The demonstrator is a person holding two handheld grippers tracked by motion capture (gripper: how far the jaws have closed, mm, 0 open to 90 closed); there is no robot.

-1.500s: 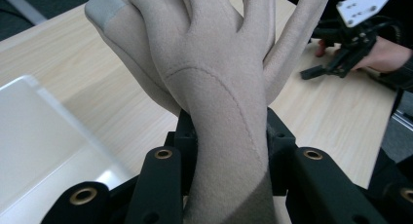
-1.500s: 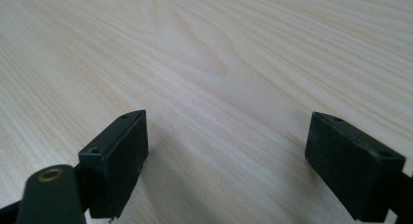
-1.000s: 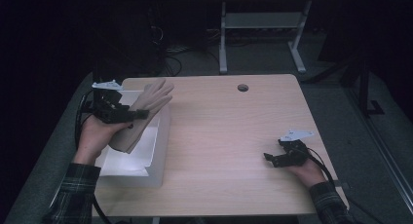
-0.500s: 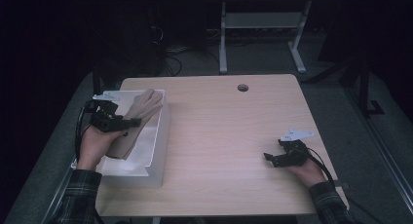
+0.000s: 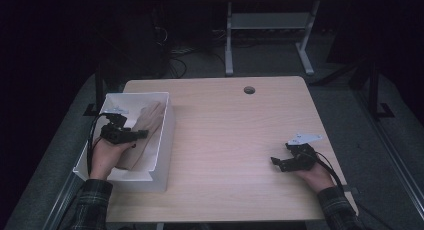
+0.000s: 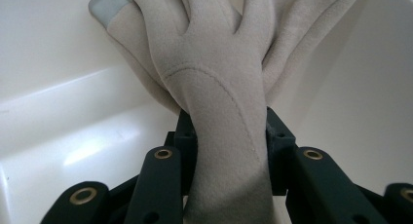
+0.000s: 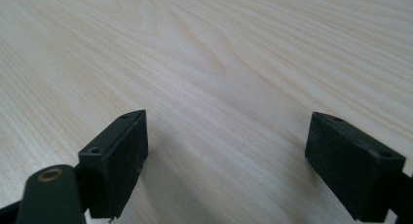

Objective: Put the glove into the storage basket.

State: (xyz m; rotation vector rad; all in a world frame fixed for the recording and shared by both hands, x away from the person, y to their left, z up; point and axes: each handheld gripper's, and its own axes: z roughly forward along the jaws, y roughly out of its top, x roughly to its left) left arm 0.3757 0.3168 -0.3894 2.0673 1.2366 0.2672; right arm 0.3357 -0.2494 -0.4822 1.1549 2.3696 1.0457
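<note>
A person seated at a wooden table [image 5: 235,140] lowers a pair of beige gloves [image 5: 145,135] into a white box [image 5: 162,140] at the table's 9 o'clock side, using the left gripper [image 5: 140,135]. Its jaws, partly closed, pinch the gloves at the wrist, and the left gripper view shows the pads pressed on either side of the fabric [image 6: 229,136], with the fingers of the gloves fanning toward 12 o'clock against the box's white walls [image 6: 58,48]; one fingertip carries a grey patch [image 6: 104,5]. Gripping at the narrow cuff appears to let the soft gloves hang together as one bundle, so that they slide in fingers first rather than bunching on the rim. From above, the gloves lie lengthwise inside the box, fingers toward its far end, and the hand reaches over the near wall. Whether they already rest on the bottom cannot be told. At the table's 4 o'clock, the right gripper [image 5: 280,162] rests well apart from the box, its jaws standing wide and holding nothing, bare wood [image 7: 219,63] between them; it is probably parked there to stay out of the way.
</note>
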